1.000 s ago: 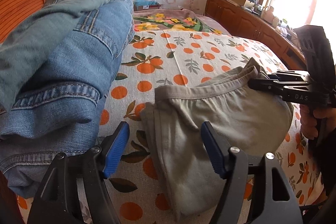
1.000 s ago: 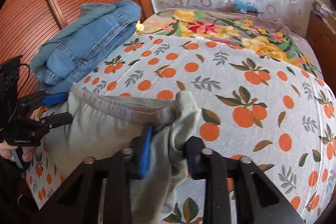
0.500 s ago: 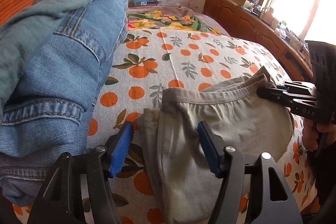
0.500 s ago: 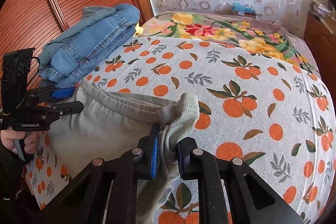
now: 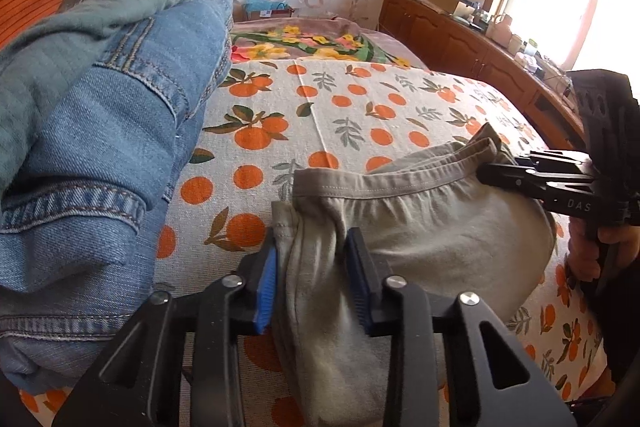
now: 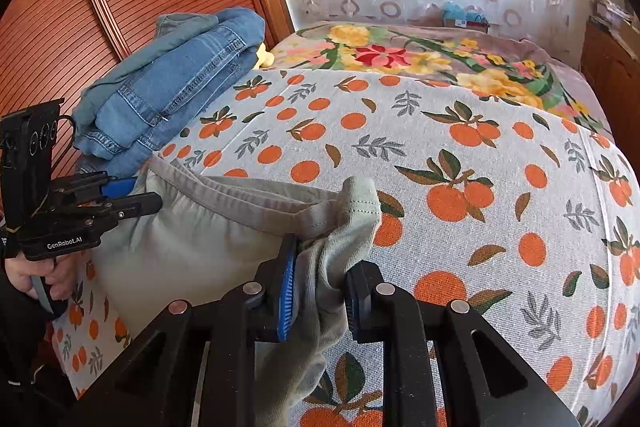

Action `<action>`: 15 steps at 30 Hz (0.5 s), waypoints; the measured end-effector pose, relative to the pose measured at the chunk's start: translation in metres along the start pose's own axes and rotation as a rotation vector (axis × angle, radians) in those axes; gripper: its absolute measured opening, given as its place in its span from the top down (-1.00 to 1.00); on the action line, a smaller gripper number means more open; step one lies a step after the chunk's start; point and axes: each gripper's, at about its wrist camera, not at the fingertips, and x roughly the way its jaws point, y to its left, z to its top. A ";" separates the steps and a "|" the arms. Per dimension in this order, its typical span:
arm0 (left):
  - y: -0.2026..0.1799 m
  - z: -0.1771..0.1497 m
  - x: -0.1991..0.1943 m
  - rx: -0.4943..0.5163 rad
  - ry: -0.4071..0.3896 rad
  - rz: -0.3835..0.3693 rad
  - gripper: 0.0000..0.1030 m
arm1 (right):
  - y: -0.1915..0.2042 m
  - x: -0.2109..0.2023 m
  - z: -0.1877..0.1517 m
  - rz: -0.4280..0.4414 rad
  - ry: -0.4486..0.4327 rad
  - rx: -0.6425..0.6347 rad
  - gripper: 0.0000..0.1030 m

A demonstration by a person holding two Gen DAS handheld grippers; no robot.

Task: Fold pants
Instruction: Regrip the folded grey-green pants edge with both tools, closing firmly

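Gripping the grey pants (image 5: pixel 420 239) waistband, both hand-held grippers level

The pants (image 5: pixel 420 239) are a pale grey-green, soft knit pair with a gathered elastic waistband running across the top edge. They lie on the bed near its front edge, bunched and rounded, with the waistband stretched crosswise between two pinched corners. The left corner is gathered into vertical folds; the right corner (image 6: pixel 352 211) stands up in a small stitched flap, cloth drooping below it. The legs cannot be seen clearly.
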 end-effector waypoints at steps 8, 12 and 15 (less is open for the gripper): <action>-0.002 -0.001 -0.008 -0.003 -0.024 -0.024 0.70 | 0.001 0.004 0.004 0.032 0.011 0.009 0.28; -0.003 -0.003 -0.012 -0.001 -0.033 -0.024 0.71 | 0.005 0.009 0.008 -0.016 0.017 -0.003 0.24; -0.003 -0.004 -0.013 0.002 -0.036 -0.023 0.71 | 0.007 0.011 0.009 -0.033 0.012 -0.015 0.18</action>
